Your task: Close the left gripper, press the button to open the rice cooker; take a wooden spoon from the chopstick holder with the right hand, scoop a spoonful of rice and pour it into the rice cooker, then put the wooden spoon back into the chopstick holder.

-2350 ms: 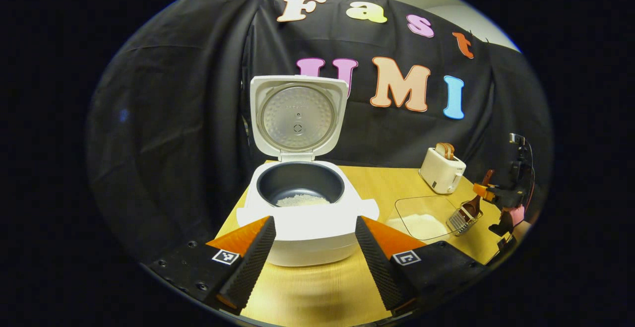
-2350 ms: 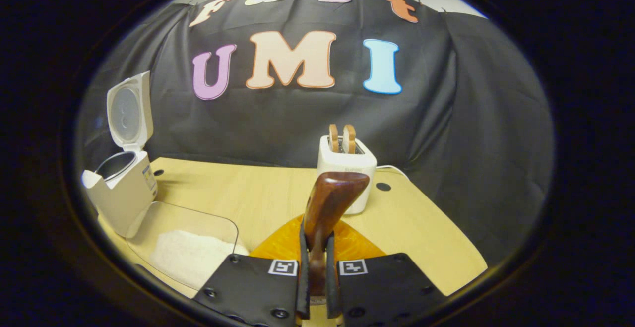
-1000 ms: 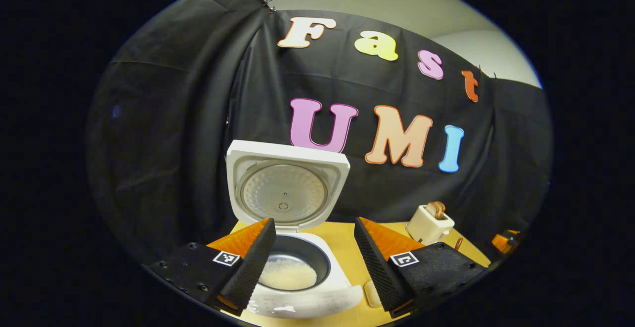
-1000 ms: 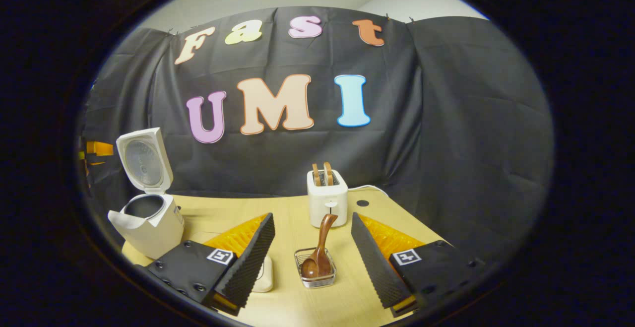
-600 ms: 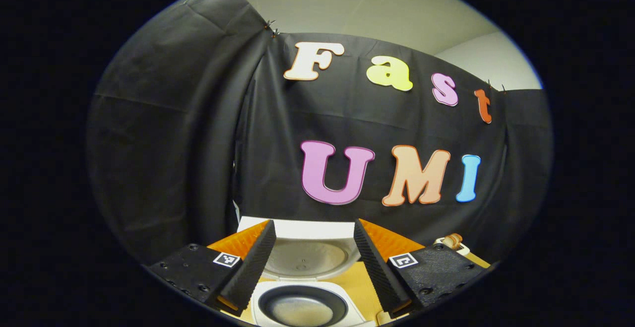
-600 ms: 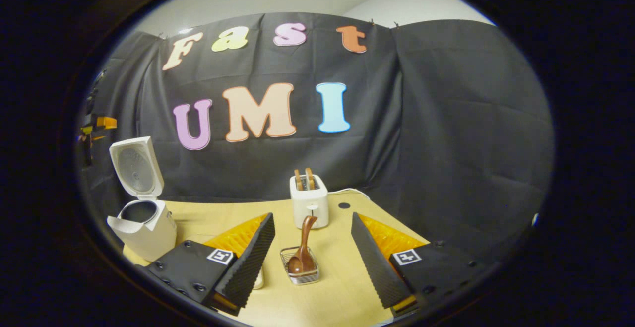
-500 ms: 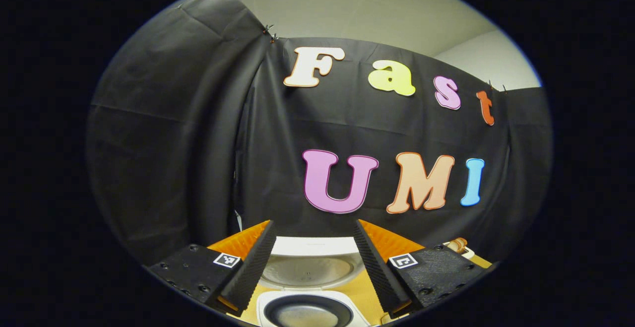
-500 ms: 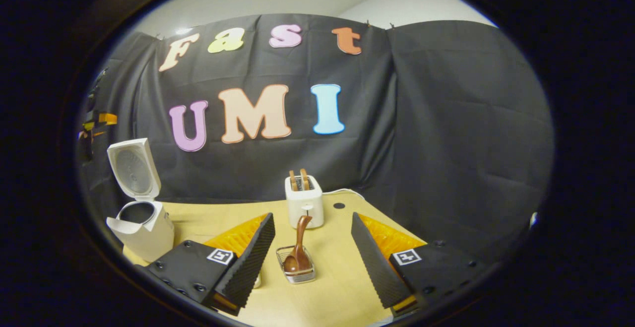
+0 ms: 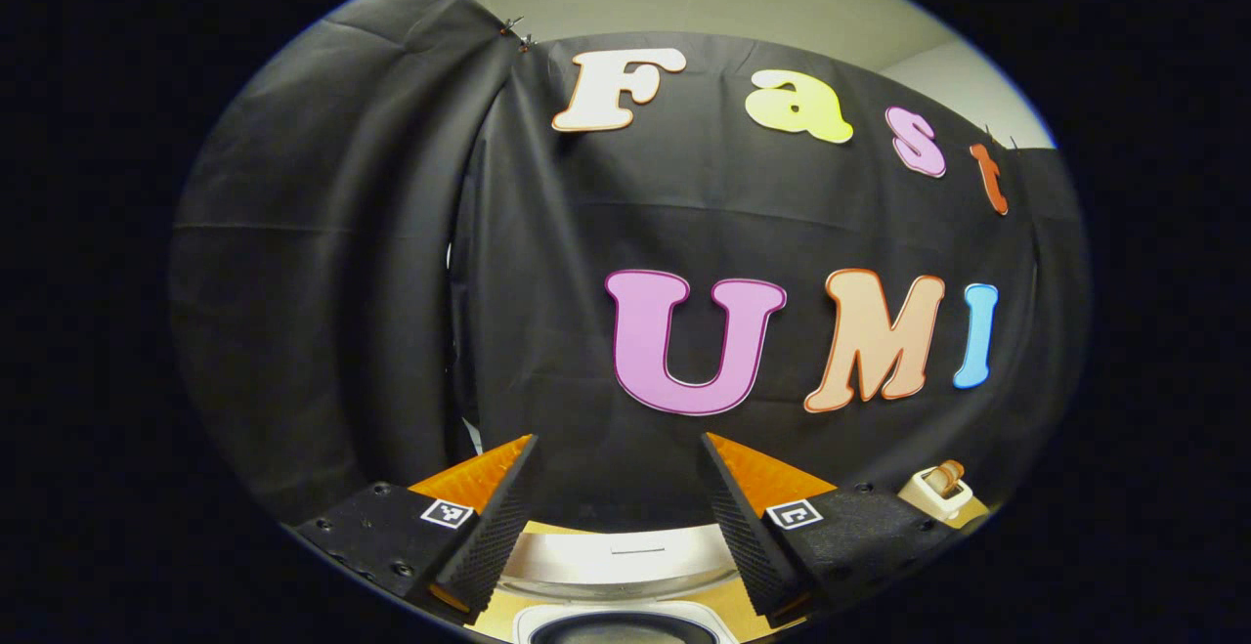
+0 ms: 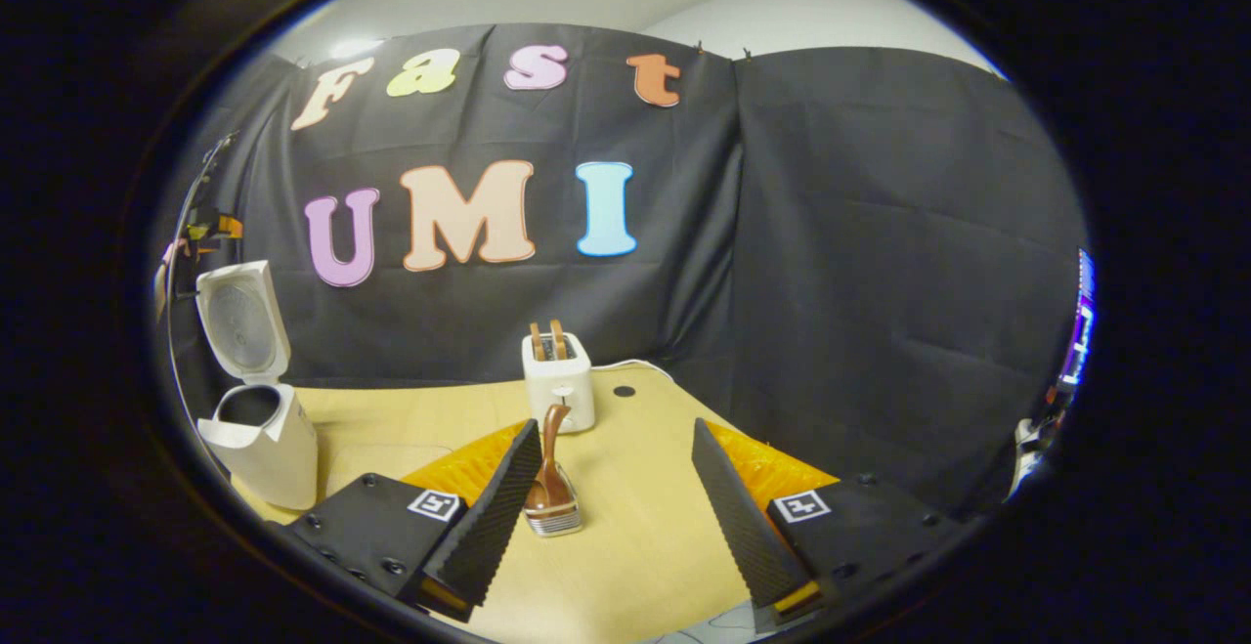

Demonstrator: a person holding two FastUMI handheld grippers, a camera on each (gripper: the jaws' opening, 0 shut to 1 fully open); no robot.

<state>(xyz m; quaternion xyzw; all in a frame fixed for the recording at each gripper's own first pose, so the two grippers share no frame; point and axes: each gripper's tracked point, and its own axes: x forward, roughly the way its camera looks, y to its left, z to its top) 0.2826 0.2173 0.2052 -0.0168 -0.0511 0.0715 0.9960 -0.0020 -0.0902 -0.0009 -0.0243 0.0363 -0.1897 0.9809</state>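
In the right gripper view, the white rice cooker stands at the table's left with its lid up. The wooden spoon stands in the wire chopstick holder, just beyond my left finger. My right gripper is open and empty, raised back from the holder. In the left gripper view, my left gripper is open and empty, high above the rice cooker, whose raised lid and pot rim peek in between the fingers at the bottom. The left gripper appears small at the far left of the right gripper view.
A white toaster with bread slices stands at the back of the wooden table; it also shows at the lower right in the left gripper view, toaster. A dark round hole sits in the tabletop beside it.
The right gripper let go of the spoon, which now stands in the holder, opened, and pulled back and up. The left gripper rose, so the cooker slid down out of its view.
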